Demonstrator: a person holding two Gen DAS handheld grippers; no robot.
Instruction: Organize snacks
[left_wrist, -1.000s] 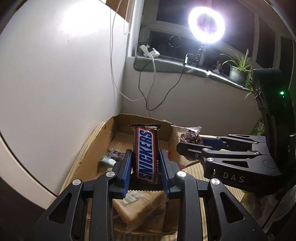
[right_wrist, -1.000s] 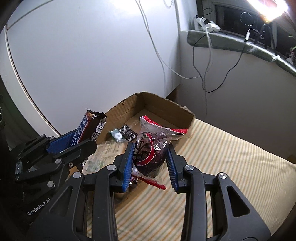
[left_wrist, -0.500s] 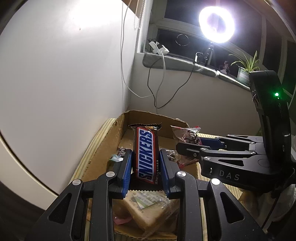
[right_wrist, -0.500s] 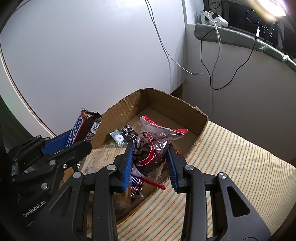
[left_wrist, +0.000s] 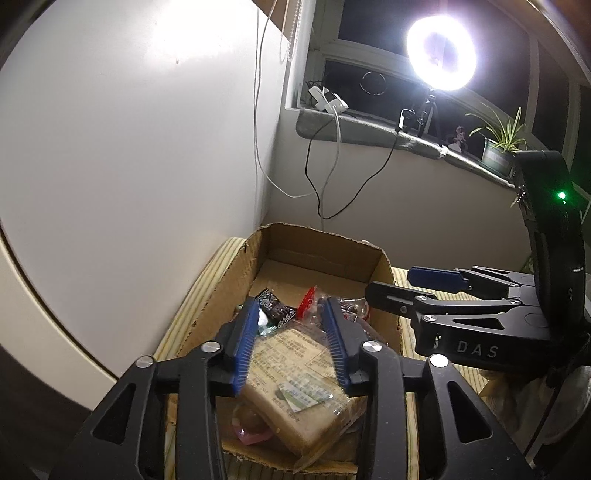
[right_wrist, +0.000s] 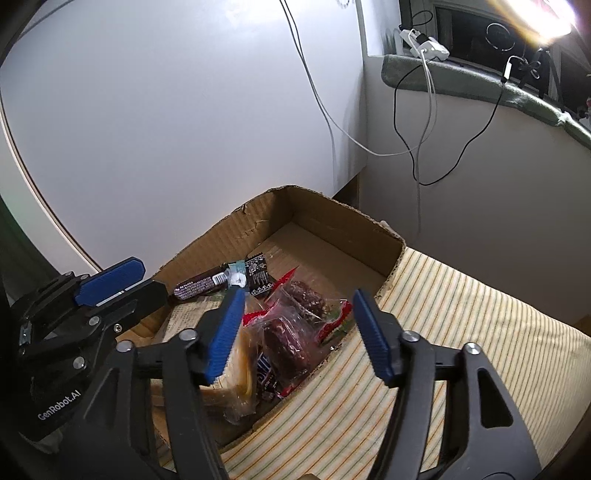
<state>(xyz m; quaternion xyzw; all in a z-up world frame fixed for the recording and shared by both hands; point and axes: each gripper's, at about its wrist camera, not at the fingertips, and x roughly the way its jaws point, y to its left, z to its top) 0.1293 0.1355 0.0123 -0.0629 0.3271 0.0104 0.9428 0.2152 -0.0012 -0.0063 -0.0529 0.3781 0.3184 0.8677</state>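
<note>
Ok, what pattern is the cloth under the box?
Cream with thin green and orange stripes; clearest in the right wrist view.

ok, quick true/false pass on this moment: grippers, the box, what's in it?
1. The left gripper grips a Snickers bar. False: its jaws have just been opening and nothing is between them.
2. The cardboard box sits on a striped cloth. True.
3. The right gripper is shut on the red-edged snack bag. False: its jaws have just been opening, and the bag lies in the box.
4. A wrapped sandwich lies in the box. True.
5. The box is empty. False: several snacks lie in it.
</note>
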